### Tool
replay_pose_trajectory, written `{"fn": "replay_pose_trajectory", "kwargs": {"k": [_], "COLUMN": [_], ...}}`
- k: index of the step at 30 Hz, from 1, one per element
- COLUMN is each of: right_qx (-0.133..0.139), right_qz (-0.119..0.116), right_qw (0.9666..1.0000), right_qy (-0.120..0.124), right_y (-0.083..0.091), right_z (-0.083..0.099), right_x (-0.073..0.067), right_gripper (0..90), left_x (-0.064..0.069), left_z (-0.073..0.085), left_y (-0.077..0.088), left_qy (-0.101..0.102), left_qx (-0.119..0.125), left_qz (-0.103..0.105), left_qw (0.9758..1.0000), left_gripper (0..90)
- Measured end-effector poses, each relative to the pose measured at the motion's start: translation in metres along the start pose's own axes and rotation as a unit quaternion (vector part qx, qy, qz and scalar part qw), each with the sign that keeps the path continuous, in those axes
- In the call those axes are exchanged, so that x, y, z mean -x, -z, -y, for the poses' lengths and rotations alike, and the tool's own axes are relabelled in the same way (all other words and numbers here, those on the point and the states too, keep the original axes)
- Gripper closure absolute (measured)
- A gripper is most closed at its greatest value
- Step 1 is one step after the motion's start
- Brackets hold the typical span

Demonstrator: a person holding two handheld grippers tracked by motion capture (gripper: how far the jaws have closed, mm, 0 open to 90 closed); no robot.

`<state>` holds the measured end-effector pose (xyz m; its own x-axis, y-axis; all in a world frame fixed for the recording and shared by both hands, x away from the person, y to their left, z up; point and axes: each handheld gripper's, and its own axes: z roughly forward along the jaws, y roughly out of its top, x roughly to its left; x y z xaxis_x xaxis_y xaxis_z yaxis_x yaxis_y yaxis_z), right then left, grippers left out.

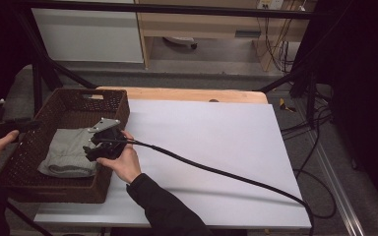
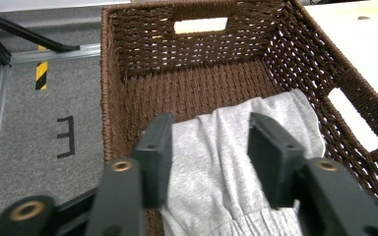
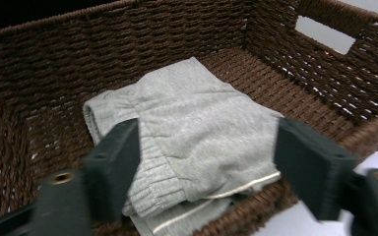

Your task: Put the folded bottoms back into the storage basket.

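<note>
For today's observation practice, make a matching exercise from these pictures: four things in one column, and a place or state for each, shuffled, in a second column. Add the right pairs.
Things:
1. grey folded garment
2. brown woven basket
3. white board
4. right claw

Places or states:
A. covers most of the wooden tabletop
B. lies folded on the basket's floor
C. jaws apart, above the garment at the basket's right rim
D. stands at the table's left end

Pairs: 1-B, 2-D, 3-A, 4-C
</note>
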<state>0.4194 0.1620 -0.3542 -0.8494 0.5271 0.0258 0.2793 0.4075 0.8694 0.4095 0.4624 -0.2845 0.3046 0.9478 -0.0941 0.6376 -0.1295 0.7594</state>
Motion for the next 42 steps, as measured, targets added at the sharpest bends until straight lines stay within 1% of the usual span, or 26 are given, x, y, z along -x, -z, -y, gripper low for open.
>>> {"fn": "replay_pose_trajectory", "kwargs": {"k": [3, 4, 5, 6, 9, 10, 13, 15, 18, 21, 22, 23, 24, 26, 29, 31, 35, 38, 40, 41, 42], "right_qx": [0.002, 0.001, 0.001, -0.002, 0.002, 0.004, -0.005, -0.007, -0.01, -0.01, -0.01, -0.012, -0.011, -0.011, -0.014, -0.012, -0.011, -0.011, -0.01, -0.01, -0.009], "right_qz": [0.0, -0.003, -0.003, -0.008, -0.005, -0.005, -0.006, -0.006, 0.001, 0.001, -0.002, -0.005, -0.005, -0.001, -0.003, -0.002, 0.002, 0.008, 0.012, 0.012, 0.014], "right_qw": [1.0, 1.0, 1.0, 1.0, 1.0, 1.0, 1.0, 0.9999, 0.9999, 0.9999, 0.9998, 0.9998, 0.9997, 0.9997, 0.9995, 0.9995, 0.9993, 0.9992, 0.999, 0.999, 0.9988], "right_qy": [0.004, 0.002, 0.002, 0.001, -0.002, -0.002, -0.005, -0.009, -0.008, -0.013, -0.014, -0.017, -0.02, -0.021, -0.028, -0.03, -0.035, -0.039, -0.042, -0.042, -0.046], "right_y": [0.008, 0.01, 0.01, 0.015, 0.023, 0.026, 0.032, 0.037, 0.045, 0.052, 0.055, 0.057, 0.06, 0.066, 0.074, 0.08, 0.091, 0.099, 0.105, 0.105, 0.111], "right_z": [0.001, 0.001, 0.001, 0.001, 0.002, 0.002, 0.003, 0.005, 0.008, 0.012, 0.013, 0.014, 0.015, 0.018, 0.022, 0.025, 0.032, 0.037, 0.041, 0.041, 0.045], "right_x": [0.003, 0.004, 0.004, 0.005, 0.007, 0.008, 0.011, 0.013, 0.017, 0.022, 0.023, 0.025, 0.026, 0.03, 0.035, 0.038, 0.045, 0.051, 0.054, 0.054, 0.058], "right_gripper": [19.5, 18.3, 18.3, 16.2, 15.3, 14.0, 10.4, 9.9, 8.8, 8.1, 8.0, 7.2, 7.2, 7.1, 5.8, 6.0, 5.6, 5.5, 5.3, 5.3, 5.0], "left_x": [0.003, 0.006, 0.006, 0.008, 0.013, 0.015, 0.02, 0.024, 0.031, 0.038, 0.04, 0.04, 0.046, 0.052, 0.059, 0.063, 0.075, 0.082, 0.088, 0.088, 0.093], "left_z": [0.001, 0.003, 0.003, 0.004, 0.005, 0.005, 0.005, 0.005, 0.005, 0.005, 0.005, 0.005, 0.005, 0.005, 0.006, 0.006, 0.008, 0.008, 0.009, 0.009, 0.01], "left_y": [-0.001, -0.002, -0.002, -0.003, -0.005, -0.006, -0.008, -0.009, -0.011, -0.013, -0.014, -0.014, -0.016, -0.018, -0.022, -0.024, -0.031, -0.035, -0.038, -0.038, -0.041], "left_qy": [-0.001, 0.0, 0.0, -0.002, -0.004, -0.006, -0.01, -0.016, -0.024, -0.029, -0.032, -0.032, -0.037, -0.043, -0.045, -0.052, -0.061, -0.062, -0.067, -0.067, -0.073], "left_qx": [0.003, 0.005, 0.005, 0.008, 0.01, 0.011, 0.011, 0.011, 0.01, 0.014, 0.014, 0.014, 0.014, 0.014, 0.013, 0.01, 0.005, 0.008, 0.008, 0.008, 0.007], "left_qz": [0.001, 0.005, 0.005, 0.009, 0.018, 0.019, 0.025, 0.025, 0.028, 0.03, 0.032, 0.032, 0.036, 0.04, 0.047, 0.05, 0.06, 0.066, 0.072, 0.072, 0.075], "left_qw": [1.0, 1.0, 1.0, 0.9999, 0.9998, 0.9997, 0.9996, 0.9995, 0.9993, 0.999, 0.9989, 0.9989, 0.9986, 0.9982, 0.9978, 0.9974, 0.9963, 0.9958, 0.9952, 0.9952, 0.9945], "left_gripper": [43.1, 40.5, 38.8, 36.7, 31.2, 29.7, 25.5, 23.0, 19.0, 15.8, 15.0, 14.3, 13.7, 12.8, 11.4, 10.5, 8.8, 8.0, 7.7, 7.7, 7.5]}}
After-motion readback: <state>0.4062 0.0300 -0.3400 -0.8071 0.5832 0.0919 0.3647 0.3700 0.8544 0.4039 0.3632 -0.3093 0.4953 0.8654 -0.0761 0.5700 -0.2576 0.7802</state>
